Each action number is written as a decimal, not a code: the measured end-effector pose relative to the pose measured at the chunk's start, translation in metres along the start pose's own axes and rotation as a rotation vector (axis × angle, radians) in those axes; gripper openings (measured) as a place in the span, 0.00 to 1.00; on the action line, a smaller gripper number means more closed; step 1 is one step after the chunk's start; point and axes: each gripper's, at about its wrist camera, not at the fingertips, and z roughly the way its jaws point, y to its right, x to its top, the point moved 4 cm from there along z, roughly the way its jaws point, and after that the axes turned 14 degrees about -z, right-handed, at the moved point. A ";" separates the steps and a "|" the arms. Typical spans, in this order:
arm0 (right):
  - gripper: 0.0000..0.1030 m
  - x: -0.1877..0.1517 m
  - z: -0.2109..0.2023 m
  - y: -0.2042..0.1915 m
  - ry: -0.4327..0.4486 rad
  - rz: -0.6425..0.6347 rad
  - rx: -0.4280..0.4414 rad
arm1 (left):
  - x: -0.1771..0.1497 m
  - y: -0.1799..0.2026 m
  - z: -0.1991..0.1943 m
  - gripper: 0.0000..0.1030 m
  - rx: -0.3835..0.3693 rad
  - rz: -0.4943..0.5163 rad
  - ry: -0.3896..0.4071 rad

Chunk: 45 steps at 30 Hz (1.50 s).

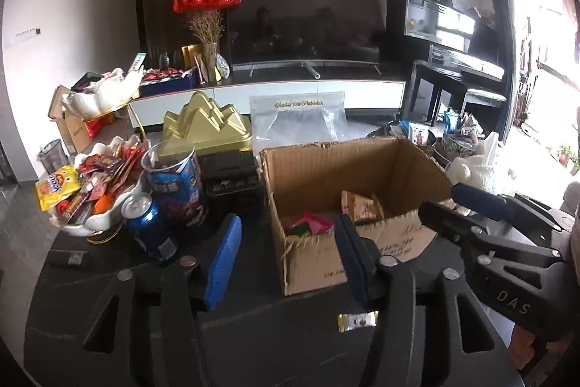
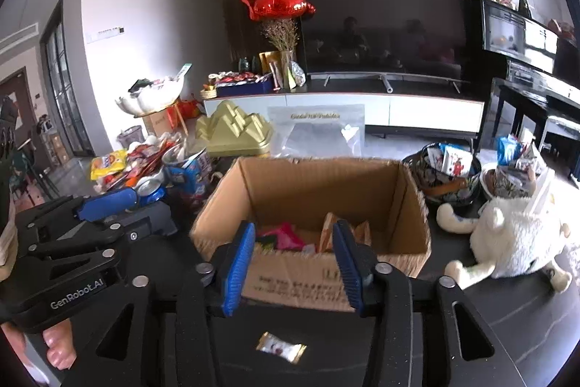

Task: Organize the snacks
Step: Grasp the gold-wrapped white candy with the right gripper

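The left gripper [image 1: 288, 260] hangs with its jaws spread wide and nothing between the blue pads; the right gripper [image 2: 295, 263] is likewise wide open and empty. Both point at the near wall of the cardboard box [image 1: 362, 169], which sits on the dark table [image 1: 253, 318] straight ahead of them.

Just below and between the fingers lies a single wrapped candy [image 2: 281, 347] — gold-edged, with a pale middle — on the tabletop in front of the box, apart from both grippers. It reads as the nearest piece not yet put away.

Inside the box a few things already rest on the bottom: a pink and green packet [image 1: 308, 223] toward the left and tan wrapped packets [image 1: 362, 205] toward the right. Most of the box floor and height is unfilled, so I judge the sorting as barely started.

Further out, much is left. To the left, a white scalloped bowl [image 1: 105, 220] is heaped with red sachets and a yellow snack bag [image 1: 58, 187], with a blue can [image 1: 145, 223] and a blue tub [image 1: 177, 184] beside it. To the right, a patterned bowl [image 2: 446, 184] and a second container [image 2: 507, 176] hold more small packets, near a white plush toy [image 2: 514, 238]. Behind the box stand a gold mountain-shaped tin [image 1: 206, 129] and a clear zip bag [image 1: 297, 122]. Whether those heaps are meant for the box I cannot tell.
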 end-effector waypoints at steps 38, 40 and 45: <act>0.61 -0.133 0.090 -0.049 -0.324 0.011 0.123 | -0.118 -0.057 0.070 0.84 0.129 -0.024 -0.222; 0.64 -0.137 0.096 -0.049 -0.331 0.017 0.119 | -0.119 -0.059 0.072 0.85 0.145 -0.018 -0.219; 0.64 -0.142 0.111 -0.050 -0.358 0.028 0.114 | -0.121 -0.065 0.078 0.85 0.166 -0.034 -0.231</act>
